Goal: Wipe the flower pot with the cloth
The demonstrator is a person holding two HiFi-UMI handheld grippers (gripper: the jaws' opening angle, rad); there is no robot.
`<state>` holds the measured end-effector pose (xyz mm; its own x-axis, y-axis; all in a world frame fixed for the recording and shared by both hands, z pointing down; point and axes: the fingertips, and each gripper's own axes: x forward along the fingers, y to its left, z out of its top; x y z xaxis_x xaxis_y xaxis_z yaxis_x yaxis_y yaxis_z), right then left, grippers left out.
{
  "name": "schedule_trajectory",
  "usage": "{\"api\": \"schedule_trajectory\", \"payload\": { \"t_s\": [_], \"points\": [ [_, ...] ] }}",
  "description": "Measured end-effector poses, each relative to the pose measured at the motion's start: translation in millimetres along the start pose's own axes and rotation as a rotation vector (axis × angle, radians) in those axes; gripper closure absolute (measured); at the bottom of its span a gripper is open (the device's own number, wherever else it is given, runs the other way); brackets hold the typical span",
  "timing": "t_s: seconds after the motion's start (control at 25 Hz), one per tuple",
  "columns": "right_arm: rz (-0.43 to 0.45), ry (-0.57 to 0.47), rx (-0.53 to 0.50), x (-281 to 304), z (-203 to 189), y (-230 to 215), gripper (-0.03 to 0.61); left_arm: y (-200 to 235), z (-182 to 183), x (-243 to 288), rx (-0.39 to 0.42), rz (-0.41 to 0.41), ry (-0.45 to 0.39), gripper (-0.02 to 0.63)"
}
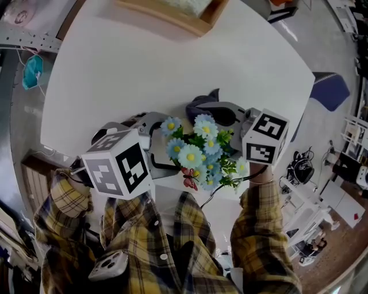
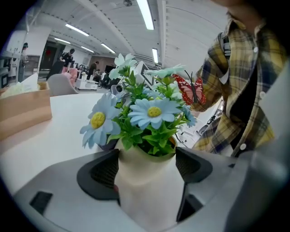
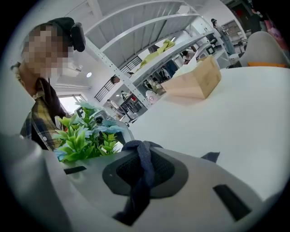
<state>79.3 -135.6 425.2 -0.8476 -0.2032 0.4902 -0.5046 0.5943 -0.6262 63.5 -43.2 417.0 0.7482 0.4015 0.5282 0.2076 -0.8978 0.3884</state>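
Note:
A white flower pot (image 2: 146, 192) of blue daisies (image 1: 192, 154) and green leaves stands near the front edge of the white table (image 1: 144, 69). From the left, my left gripper (image 2: 147, 164) is shut on the pot, one pad on each side of it. In the head view the flowers hide the pot. Just behind the flowers my right gripper (image 1: 225, 116) is shut on a dark blue cloth (image 1: 201, 103). In the right gripper view the cloth (image 3: 142, 156) hangs bunched between the pads, with the plant (image 3: 84, 138) close on the left.
A wooden box (image 1: 181, 14) sits at the table's far edge. A red butterfly ornament (image 2: 191, 90) is stuck among the flowers. A phone (image 1: 109, 265) shows in the person's plaid shirt pocket. A blue chair (image 1: 329, 90) stands off the table's right side.

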Motion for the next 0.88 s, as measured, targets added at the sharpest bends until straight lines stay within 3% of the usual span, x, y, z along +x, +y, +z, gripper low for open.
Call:
{"api": "schedule_trajectory", "payload": {
  "t_s": [0.28,0.52,0.68,0.88],
  "points": [
    [-0.071,-0.056,0.039,-6,0,-5,0.563,0,0,-3,-0.014,0.059,-0.038,0.215],
    [-0.195,-0.123,0.079,-14,-6,-13,0.563,2,-27,-25,-0.200,0.270,-0.134,0.215],
    [-0.249,-0.199,0.146,-16,-3,-9,0.563,-24,-47,-28,-0.304,0.386,-0.173,0.215],
    [-0.376,-0.323,0.237,-29,-12,-14,0.563,-48,-37,-8,-0.393,0.520,-0.268,0.215]
  ]
}}
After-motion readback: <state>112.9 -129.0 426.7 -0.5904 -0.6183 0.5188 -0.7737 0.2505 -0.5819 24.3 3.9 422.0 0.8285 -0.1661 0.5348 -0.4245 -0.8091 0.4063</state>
